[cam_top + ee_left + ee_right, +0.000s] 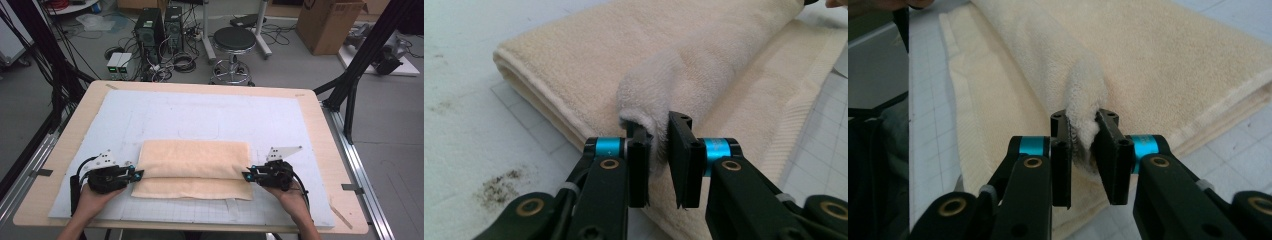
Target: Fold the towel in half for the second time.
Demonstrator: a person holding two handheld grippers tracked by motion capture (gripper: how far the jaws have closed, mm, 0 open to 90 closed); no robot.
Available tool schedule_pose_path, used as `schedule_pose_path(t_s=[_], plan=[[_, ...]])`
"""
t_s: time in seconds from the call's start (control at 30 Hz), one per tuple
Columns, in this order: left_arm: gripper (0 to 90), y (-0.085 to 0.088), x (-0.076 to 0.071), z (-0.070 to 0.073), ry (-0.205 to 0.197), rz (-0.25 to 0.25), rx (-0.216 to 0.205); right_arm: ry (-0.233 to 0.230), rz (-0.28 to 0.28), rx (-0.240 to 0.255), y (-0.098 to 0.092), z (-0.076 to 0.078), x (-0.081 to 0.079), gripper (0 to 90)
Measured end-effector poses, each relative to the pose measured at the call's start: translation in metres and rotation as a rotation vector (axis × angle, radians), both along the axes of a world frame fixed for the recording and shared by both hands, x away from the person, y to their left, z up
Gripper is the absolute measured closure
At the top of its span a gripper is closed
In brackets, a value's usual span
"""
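A cream towel (pixel 192 167) lies folded on the white gridded mat (pixel 200 115), its upper layer doubled over a lower layer that sticks out toward the front edge. At the towel's left end my left gripper (pixel 137 175) holds a bunched fold of the upper layer. In the left gripper view the towel (pixel 674 60) fills the narrow gap of that gripper (pixel 658 135). At the right end my right gripper (pixel 248 175) pinches the matching corner. In the right gripper view a thin ridge of towel (pixel 1173 60) is squeezed in its grip (pixel 1083 132). Both grippers sit low over the mat.
The mat covers most of a light wooden table (pixel 320 130), with bare mat behind the towel. Beyond the far edge stand a black stool (pixel 233 40), computer towers (pixel 150 27) and a cardboard box (pixel 327 22) on the floor. Black frame posts (pixel 360 60) rise at both sides.
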State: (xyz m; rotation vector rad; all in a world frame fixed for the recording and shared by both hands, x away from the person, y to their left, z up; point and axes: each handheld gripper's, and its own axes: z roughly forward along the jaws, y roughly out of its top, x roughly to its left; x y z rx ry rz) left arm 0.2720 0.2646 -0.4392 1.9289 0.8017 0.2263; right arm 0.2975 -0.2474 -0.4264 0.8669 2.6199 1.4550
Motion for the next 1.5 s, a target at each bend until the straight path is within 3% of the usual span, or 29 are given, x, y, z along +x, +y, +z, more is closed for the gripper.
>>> schedule_pose_path(t_s=[0.2,0.3,0.57,0.67,0.83,0.97,1.07,1.2,1.4,1.5], plan=[[54.1,0.001,-0.003,0.003,-0.01,-0.012,-0.03,0.011,-0.001,0.017,-0.007,-0.001,-0.006,63.1],[49.1,0.0,-0.004,0.005,-0.011,-0.016,-0.027,-0.003,-0.012,0.02,-0.009,0.002,-0.01,56.9],[45.3,0.007,-0.013,0.015,-0.05,-0.025,-0.065,-0.053,0.003,0.07,-0.01,0.011,-0.013,48.7],[44.3,0.01,-0.013,0.017,-0.061,-0.018,-0.082,-0.052,0.028,0.08,-0.007,0.014,-0.013,46.9],[43.2,0.006,-0.015,0.018,-0.066,-0.042,-0.071,-0.041,0.11,0.035,0.005,0.01,-0.016,46.6],[44.3,-0.004,-0.017,0.01,-0.021,-0.121,0.0,-0.034,0.157,-0.035,0.011,0.005,-0.017,51.3],[46.9,-0.01,-0.019,0.006,-0.012,-0.156,0.044,-0.042,0.18,-0.087,0.013,0.003,-0.021,55.2],[56.0,-0.009,-0.016,0.002,0.0,-0.144,0.073,-0.057,0.182,-0.132,0.014,-0.001,-0.022,61.4],[71.0,-0.007,-0.016,0.001,-0.013,-0.128,0.081,-0.06,0.173,-0.146,0.014,-0.001,-0.022,80.0],[77.6,-0.007,-0.016,0.002,-0.025,-0.12,0.081,-0.065,0.169,-0.141,0.013,0.001,-0.022,84.4]])
